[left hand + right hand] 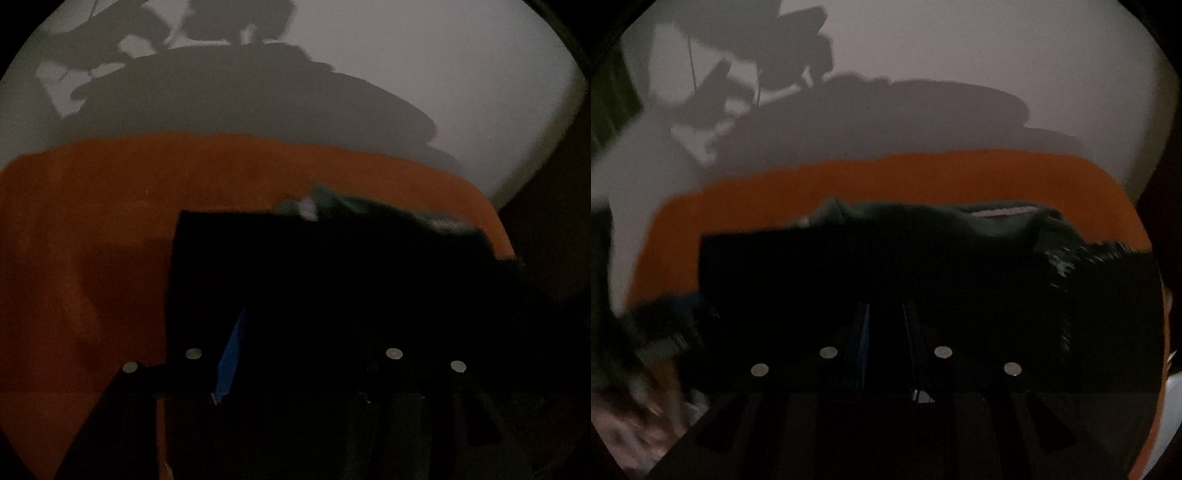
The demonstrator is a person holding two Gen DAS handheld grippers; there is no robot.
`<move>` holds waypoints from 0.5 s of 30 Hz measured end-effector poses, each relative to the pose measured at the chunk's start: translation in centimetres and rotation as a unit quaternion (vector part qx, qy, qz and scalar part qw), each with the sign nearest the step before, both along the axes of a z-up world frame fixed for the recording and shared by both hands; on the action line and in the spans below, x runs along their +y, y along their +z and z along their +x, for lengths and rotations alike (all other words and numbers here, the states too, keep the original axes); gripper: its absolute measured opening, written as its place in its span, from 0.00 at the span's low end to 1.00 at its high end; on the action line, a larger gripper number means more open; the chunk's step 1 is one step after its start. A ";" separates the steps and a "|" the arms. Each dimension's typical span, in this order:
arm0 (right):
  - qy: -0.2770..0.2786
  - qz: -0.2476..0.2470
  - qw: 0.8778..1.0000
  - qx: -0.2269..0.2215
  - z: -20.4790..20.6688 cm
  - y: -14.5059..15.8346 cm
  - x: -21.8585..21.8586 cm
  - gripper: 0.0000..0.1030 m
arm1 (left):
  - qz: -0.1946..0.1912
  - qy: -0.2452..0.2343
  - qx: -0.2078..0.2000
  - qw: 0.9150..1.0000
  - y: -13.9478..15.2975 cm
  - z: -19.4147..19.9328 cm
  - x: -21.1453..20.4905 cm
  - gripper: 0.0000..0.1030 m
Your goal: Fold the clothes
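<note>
A black garment [332,266] lies folded flat on an orange sheet [92,229], and it fills the middle of the right wrist view too [849,266]. My left gripper [295,321] hangs over it with its jaws wide apart. One blue pad [229,354] shows and the other finger is lost in the dark; nothing is pinched. My right gripper [886,314] has its fingers close together, with only black cloth in the narrow gap. The scene is very dim.
A crumpled dark green garment [369,206] [979,218] lies just beyond the black one. Past the orange sheet [923,173] is a pale grey surface [443,74] crossed by shadows. A blurred hand [628,424] shows at the lower left of the right wrist view.
</note>
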State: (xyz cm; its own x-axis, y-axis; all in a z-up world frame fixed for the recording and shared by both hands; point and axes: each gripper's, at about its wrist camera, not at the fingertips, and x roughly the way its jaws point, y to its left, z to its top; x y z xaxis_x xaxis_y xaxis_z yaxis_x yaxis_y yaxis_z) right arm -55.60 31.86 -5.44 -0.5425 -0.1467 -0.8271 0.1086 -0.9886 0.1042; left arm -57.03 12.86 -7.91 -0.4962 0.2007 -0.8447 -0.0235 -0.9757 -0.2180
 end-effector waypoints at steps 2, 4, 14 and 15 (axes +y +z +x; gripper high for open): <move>-0.030 0.035 0.999 0.003 -0.9 -1.1 1.9 0.16 | 0.004 0.022 -0.004 1.000 -0.1 -1.3 -1.0 0.53; -0.077 0.045 0.996 -0.004 -1.4 -1.6 5.1 0.16 | -0.005 0.037 -0.007 0.999 0.4 -1.8 -1.9 0.53; -0.019 -0.037 0.999 0.021 7.7 3.3 4.1 0.10 | -0.042 -0.073 0.025 0.996 4.7 8.7 1.2 0.53; -0.016 -0.033 0.999 0.017 8.9 2.6 3.7 0.10 | -0.049 -0.085 0.024 0.995 4.0 10.3 1.8 0.53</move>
